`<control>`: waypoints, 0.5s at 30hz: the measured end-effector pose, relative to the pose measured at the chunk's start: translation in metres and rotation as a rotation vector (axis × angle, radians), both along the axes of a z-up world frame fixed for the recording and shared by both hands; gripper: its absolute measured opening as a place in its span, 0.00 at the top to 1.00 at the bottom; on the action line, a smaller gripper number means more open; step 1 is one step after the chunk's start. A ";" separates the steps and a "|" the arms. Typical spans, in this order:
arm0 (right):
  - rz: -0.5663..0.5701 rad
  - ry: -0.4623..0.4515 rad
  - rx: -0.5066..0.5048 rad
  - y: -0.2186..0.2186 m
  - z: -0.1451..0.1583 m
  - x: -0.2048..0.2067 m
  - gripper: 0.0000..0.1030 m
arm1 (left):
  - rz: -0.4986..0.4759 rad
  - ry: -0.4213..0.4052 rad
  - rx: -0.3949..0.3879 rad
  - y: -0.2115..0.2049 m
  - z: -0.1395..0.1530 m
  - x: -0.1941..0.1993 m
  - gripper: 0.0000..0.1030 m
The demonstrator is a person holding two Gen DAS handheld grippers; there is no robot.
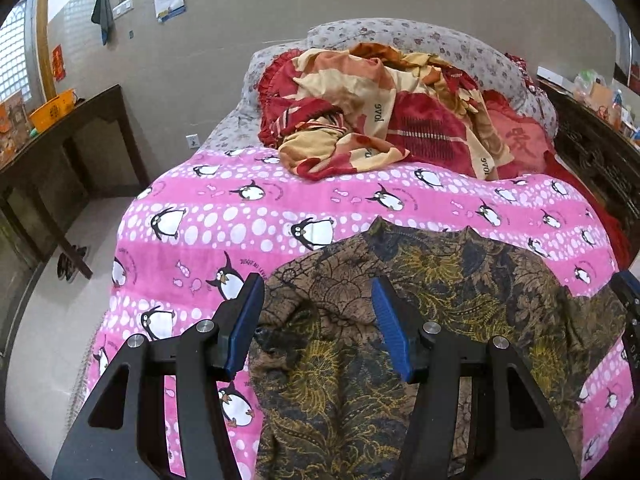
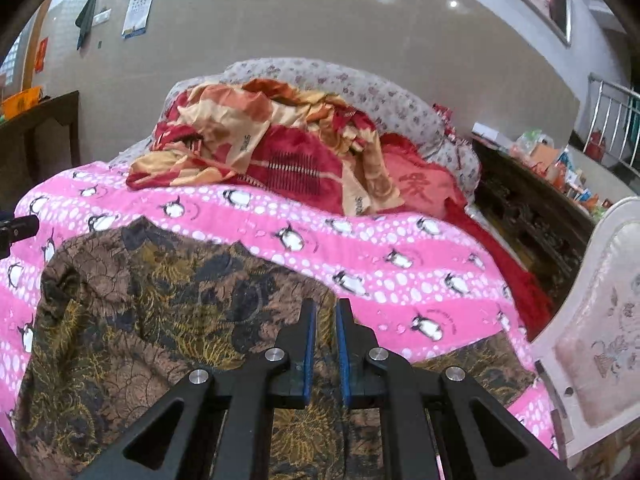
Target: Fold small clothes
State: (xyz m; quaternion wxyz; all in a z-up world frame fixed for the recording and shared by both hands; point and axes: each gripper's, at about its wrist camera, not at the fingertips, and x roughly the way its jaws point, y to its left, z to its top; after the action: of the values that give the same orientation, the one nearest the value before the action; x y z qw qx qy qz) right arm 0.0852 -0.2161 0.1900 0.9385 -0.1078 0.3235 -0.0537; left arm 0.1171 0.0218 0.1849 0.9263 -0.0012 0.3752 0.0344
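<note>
A brown garment with a gold and dark blue floral print (image 1: 420, 304) lies spread on the pink penguin blanket (image 1: 224, 216). It also shows in the right wrist view (image 2: 160, 304). My left gripper (image 1: 318, 292) is open, its blue pads wide apart above the garment's left part. My right gripper (image 2: 325, 312) hovers over the garment's right part with its pads nearly together, a narrow gap between them, and no cloth visibly pinched. The right gripper's edge shows at the right of the left wrist view (image 1: 628, 300).
A crumpled red and cream quilt (image 1: 380, 120) and a floral pillow (image 1: 460, 48) lie at the head of the bed. A dark wooden desk (image 1: 60, 148) stands at left. A cluttered dark cabinet (image 2: 532, 208) and a white padded chair (image 2: 600, 312) stand at right.
</note>
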 end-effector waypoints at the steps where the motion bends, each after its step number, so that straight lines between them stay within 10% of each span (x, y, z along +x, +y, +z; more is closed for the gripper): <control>1: 0.006 0.001 -0.004 0.001 0.001 0.000 0.93 | -0.002 0.001 0.000 -0.001 0.001 0.000 0.46; 15: 0.050 0.024 0.010 -0.002 -0.004 -0.005 0.93 | -0.108 0.168 -0.042 -0.011 -0.017 0.012 0.46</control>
State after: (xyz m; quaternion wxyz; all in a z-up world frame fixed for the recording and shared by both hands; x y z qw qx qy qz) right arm 0.0798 -0.2176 0.1864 0.9362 -0.1120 0.3321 -0.0274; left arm 0.1290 0.0109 0.1683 0.8918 0.0023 0.4518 -0.0233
